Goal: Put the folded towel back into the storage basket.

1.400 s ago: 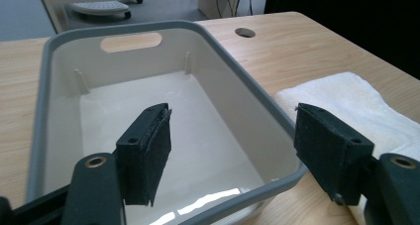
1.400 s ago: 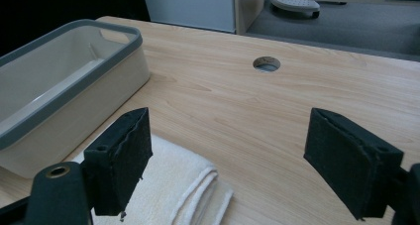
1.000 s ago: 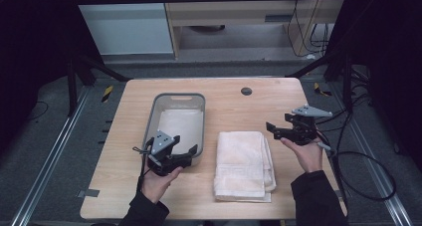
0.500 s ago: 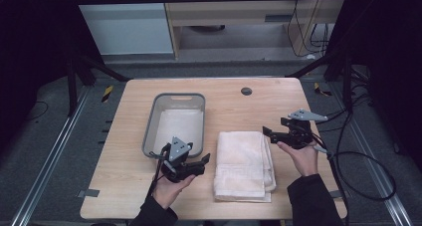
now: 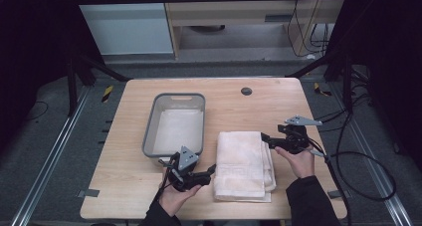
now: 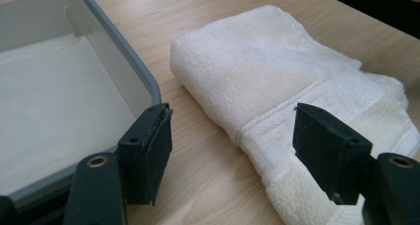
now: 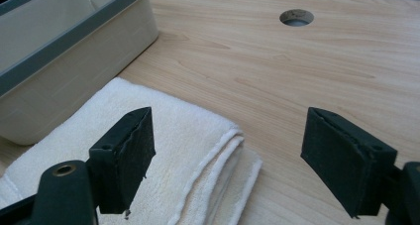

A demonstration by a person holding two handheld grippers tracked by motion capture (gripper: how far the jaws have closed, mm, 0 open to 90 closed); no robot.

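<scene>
A folded white towel (image 5: pixel 244 164) lies flat on the wooden table (image 5: pixel 234 111), right of a grey bin (image 5: pixel 175 124). My left gripper (image 5: pixel 211 170) is open, low over the table just off the towel's near left edge; its jaws frame the towel (image 6: pixel 277 86) and the bin's corner (image 6: pixel 148 84). At the towel's far right edge my right gripper (image 5: pixel 264 138) stands open, its jaws spread over the towel's stacked folds (image 7: pixel 198 150). Neither gripper holds anything.
A pale lining covers the bottom of the bin (image 7: pixel 64 51). A round cable hole (image 5: pixel 246 91) sits in the table's far part, also the hole (image 7: pixel 296 17) ahead of the right gripper. Cables (image 5: pixel 358 161) trail off the table's right side.
My left gripper has moved right from beside the bin's near end to the towel's left edge. The right gripper has come left and lower toward the towel's right edge.
</scene>
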